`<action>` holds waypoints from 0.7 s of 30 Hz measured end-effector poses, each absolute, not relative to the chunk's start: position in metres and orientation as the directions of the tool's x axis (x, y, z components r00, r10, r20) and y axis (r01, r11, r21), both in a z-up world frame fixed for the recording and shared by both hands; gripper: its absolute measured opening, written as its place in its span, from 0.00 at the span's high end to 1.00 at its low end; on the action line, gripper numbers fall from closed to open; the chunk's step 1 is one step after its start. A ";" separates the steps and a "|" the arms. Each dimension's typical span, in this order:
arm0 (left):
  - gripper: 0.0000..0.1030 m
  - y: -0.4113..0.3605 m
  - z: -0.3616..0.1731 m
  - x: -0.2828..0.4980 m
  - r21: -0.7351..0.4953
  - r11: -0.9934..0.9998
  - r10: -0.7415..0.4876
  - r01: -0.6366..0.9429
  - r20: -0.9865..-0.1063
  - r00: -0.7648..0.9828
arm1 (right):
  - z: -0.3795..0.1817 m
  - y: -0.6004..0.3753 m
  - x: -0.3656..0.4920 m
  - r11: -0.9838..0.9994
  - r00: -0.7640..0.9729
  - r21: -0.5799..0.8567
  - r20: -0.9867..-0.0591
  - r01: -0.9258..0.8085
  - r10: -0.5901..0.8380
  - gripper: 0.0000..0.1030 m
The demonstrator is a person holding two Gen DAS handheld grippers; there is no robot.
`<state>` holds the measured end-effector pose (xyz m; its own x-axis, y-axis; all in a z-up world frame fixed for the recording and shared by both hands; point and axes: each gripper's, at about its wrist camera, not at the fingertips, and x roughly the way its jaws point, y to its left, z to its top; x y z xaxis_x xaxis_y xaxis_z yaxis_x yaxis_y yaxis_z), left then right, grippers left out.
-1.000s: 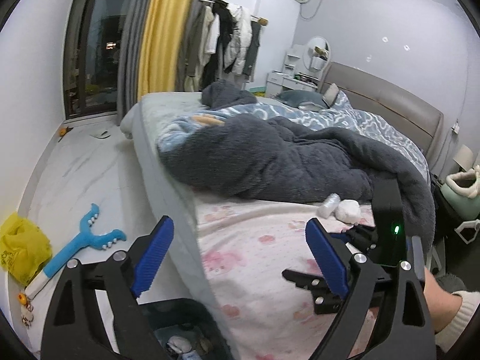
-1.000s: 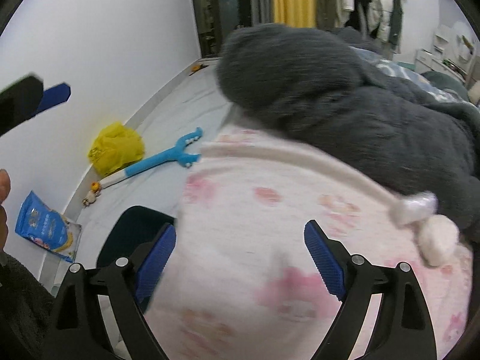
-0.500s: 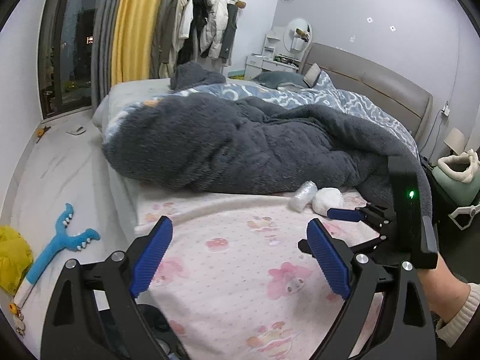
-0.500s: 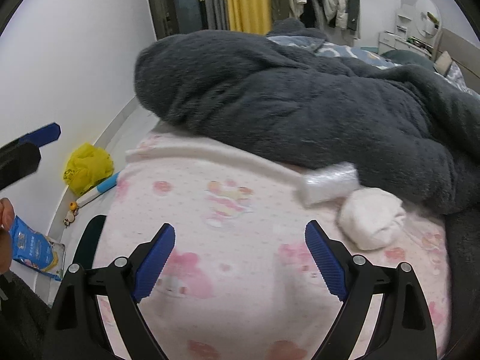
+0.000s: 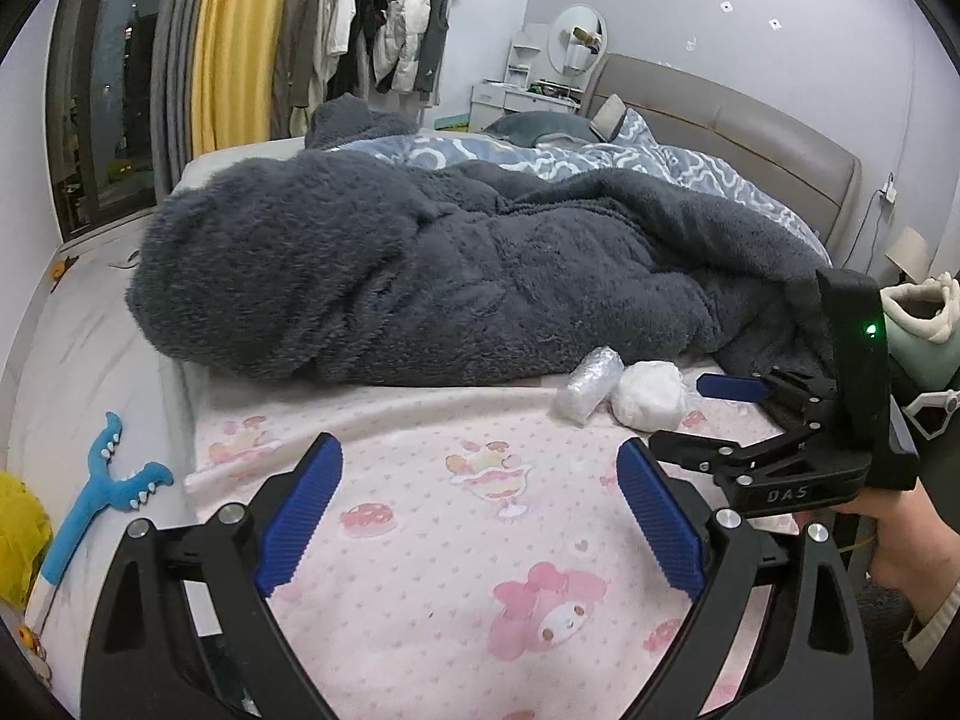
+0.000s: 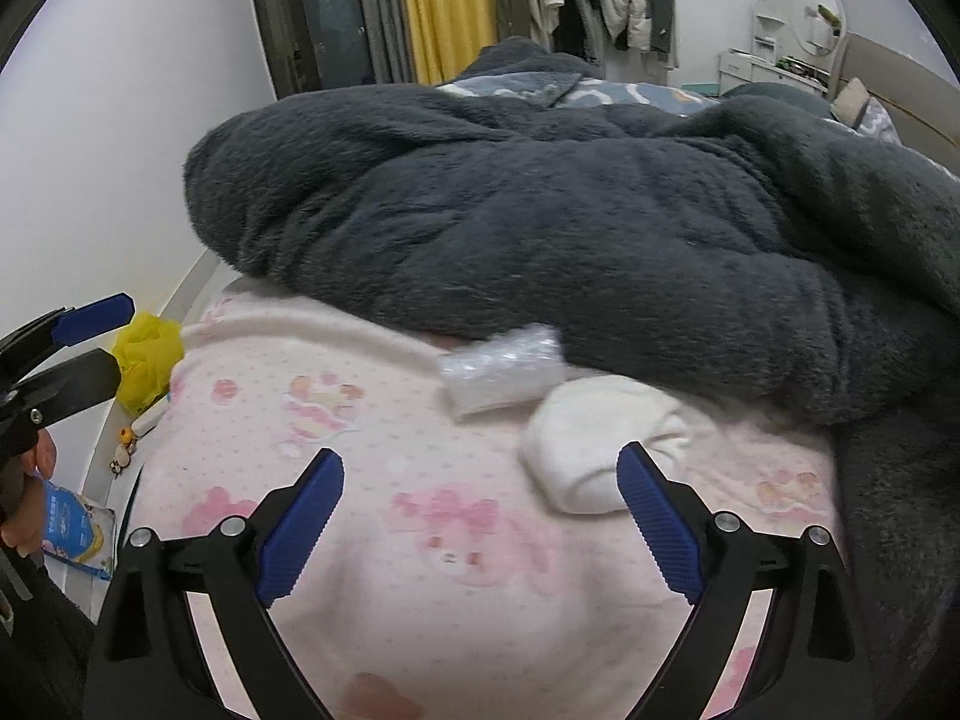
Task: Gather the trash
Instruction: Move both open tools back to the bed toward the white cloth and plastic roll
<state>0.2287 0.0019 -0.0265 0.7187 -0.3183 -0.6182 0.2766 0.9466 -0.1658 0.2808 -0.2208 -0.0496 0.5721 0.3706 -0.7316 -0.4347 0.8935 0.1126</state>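
Seen from the left wrist camera, the left gripper (image 5: 477,504) hangs over a pink cartoon-print sheet (image 5: 420,576) with its blue pads (image 5: 298,507) spread wide and nothing between them. Beyond it, at the near edge of a dark grey fleece blanket (image 5: 420,276), lie two pieces of trash side by side: a crumpled clear plastic wrapper (image 5: 588,384) on the left and a white wad of tissue (image 5: 651,391) touching it on the right. The right gripper (image 5: 696,414) enters from the right edge, held in a person's hand (image 5: 900,534), one blue finger tip just beside the wad. Left of the blanket, on the pale floor, lie a blue toy grabber (image 5: 96,498) and a yellow bag (image 5: 18,540).

From the right wrist camera, the right gripper (image 6: 480,519) also stands wide; its jaws have just been opening further, and nothing is pinched between them. The white wad of tissue (image 6: 594,444) sits just ahead of the right-hand pad (image 6: 660,522), partly behind it, and whether they touch cannot be told. The clear plastic wrapper (image 6: 501,372) lies farther off, tucked against the hem of the fleece blanket (image 6: 540,228). Left of the blanket, the left gripper (image 6: 90,336) shows at the frame's edge above the yellow bag (image 6: 144,360), with a blue snack packet (image 6: 78,525) on the floor below.
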 end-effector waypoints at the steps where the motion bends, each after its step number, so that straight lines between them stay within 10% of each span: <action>1: 0.08 -0.001 -0.029 0.232 -0.168 0.945 -0.322 0.280 -0.620 0.716 | -0.051 -0.224 0.282 0.895 0.570 0.112 -0.735 -0.433 0.368 0.09; 21: 0.08 -0.067 -0.070 0.285 -0.206 0.898 -0.421 0.388 -0.658 0.625 | -0.082 -0.248 0.321 0.860 0.536 0.064 -0.758 -0.506 0.372 0.08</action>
